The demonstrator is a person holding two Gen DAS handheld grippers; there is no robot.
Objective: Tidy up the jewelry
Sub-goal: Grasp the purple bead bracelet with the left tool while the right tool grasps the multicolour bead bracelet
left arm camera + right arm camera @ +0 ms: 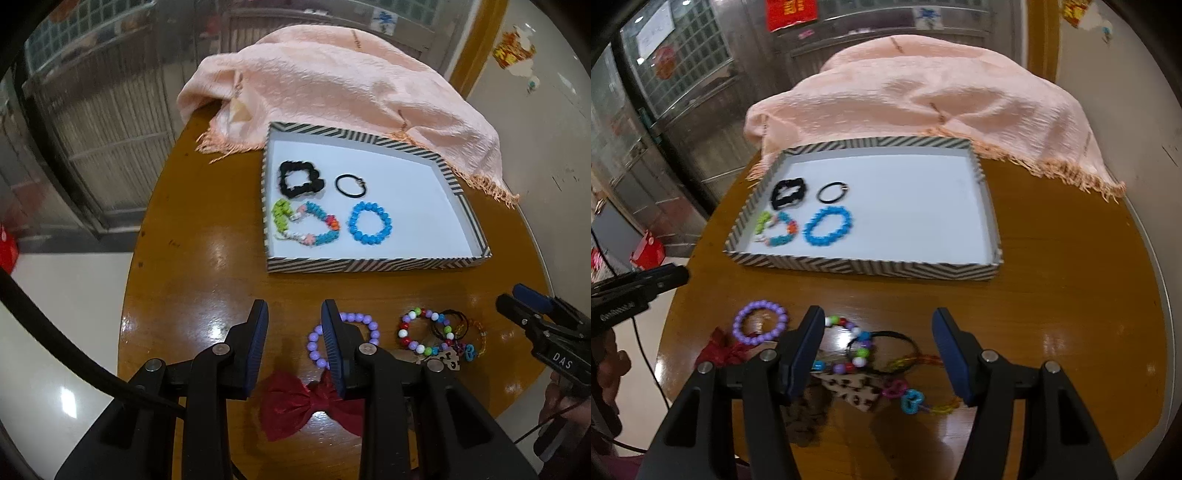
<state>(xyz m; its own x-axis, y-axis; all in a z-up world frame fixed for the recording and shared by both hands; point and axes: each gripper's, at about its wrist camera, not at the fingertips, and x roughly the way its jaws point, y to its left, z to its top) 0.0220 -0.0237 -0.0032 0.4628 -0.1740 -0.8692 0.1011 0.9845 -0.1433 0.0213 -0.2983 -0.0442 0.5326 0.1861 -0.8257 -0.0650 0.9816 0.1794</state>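
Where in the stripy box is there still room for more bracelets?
The striped tray is bare across its whole right half, from the blue bead bracelet and black hair tie over to the right wall. Its left side is crowded: the black scrunchie and multicolored bracelet sit there too.

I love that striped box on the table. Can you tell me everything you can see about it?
The striped tray is a shallow rectangular box, apparently cardboard, with black-and-white chevron walls and a plain white floor. It lies flat and open on the round wooden table, its far edge against a peach fringed cloth. Four pieces sit in its left part; the rest is bare.
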